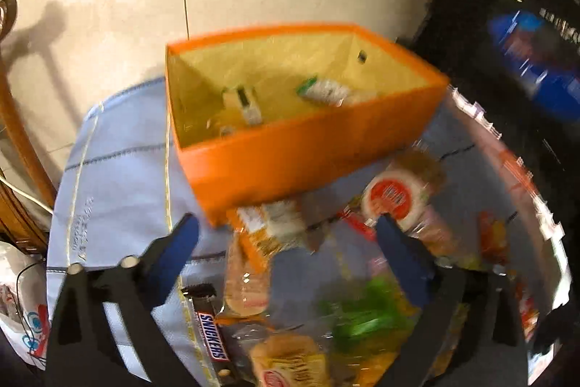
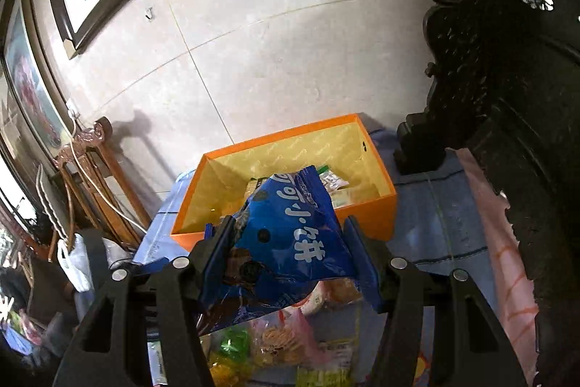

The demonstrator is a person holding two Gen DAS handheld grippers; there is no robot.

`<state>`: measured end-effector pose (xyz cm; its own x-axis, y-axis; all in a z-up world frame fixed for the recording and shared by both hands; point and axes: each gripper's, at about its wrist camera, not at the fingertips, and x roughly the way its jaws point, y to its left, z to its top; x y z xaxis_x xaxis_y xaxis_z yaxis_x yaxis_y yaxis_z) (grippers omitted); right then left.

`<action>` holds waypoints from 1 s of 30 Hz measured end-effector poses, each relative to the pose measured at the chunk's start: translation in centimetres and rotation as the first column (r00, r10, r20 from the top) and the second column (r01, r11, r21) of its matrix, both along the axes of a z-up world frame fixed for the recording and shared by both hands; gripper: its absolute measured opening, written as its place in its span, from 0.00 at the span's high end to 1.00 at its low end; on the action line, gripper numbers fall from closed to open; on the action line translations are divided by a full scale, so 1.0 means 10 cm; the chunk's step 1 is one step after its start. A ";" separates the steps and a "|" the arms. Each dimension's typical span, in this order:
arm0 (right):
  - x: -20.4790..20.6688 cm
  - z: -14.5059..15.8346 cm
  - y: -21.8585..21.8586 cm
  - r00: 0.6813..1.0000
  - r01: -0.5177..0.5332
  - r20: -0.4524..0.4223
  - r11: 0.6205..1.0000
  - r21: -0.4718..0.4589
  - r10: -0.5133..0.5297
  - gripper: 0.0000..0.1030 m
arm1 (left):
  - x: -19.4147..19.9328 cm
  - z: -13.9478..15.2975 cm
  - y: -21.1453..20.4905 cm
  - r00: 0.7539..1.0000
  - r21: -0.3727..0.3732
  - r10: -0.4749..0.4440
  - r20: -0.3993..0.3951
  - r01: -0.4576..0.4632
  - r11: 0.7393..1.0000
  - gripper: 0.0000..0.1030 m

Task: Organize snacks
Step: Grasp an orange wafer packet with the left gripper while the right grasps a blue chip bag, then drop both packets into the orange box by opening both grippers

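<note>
Gripping a blue bag [image 2: 290, 234] just before the orange box's [image 2: 373, 216] near edge, the right gripper [image 2: 286, 242] hangs above it. Left gripper [image 1: 286, 238] jaws spread wide over loose snacks [image 1: 391, 202] beside that box.

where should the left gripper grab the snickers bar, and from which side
Take the Snickers bar across its narrow width at mid-length, coming down from above. It lies flat on the blue cloth, long and slim, running diagonally, so turn the left gripper, now open, until its fingers straddle the long edges. The crimped end looks too thin to hold well.

Bright daylight, motion blur, fisheye warping
</note>
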<state>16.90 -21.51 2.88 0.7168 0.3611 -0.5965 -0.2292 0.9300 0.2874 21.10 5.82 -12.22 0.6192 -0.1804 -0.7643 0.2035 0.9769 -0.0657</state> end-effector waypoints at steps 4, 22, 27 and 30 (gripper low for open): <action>-0.01 -0.02 0.03 1.000 -0.008 -0.007 1.000 0.006 0.008 0.41 | 0.28 -0.35 0.08 0.994 -0.019 0.034 -0.099 -0.036 0.999 0.06; -0.02 0.07 -0.09 1.000 0.003 -0.016 0.997 0.075 -0.002 0.41 | 0.02 0.54 -0.09 0.996 -0.209 -0.077 0.035 0.082 0.974 0.86; 0.21 0.21 0.03 0.999 0.000 0.054 1.000 0.015 -0.001 0.41 | 0.06 1.02 -0.08 0.988 -0.023 -0.023 0.155 0.027 0.999 0.86; 0.51 0.25 0.14 0.998 -0.002 0.067 1.000 -0.014 0.003 0.41 | 0.29 1.14 0.04 0.989 -0.048 0.040 0.140 -0.033 0.998 0.86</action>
<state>22.03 -20.15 5.37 0.7548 0.3545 -0.5519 -0.2498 0.9333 0.2579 24.05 6.20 -0.78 0.7267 -0.1881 -0.6607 0.1781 0.9805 -0.0832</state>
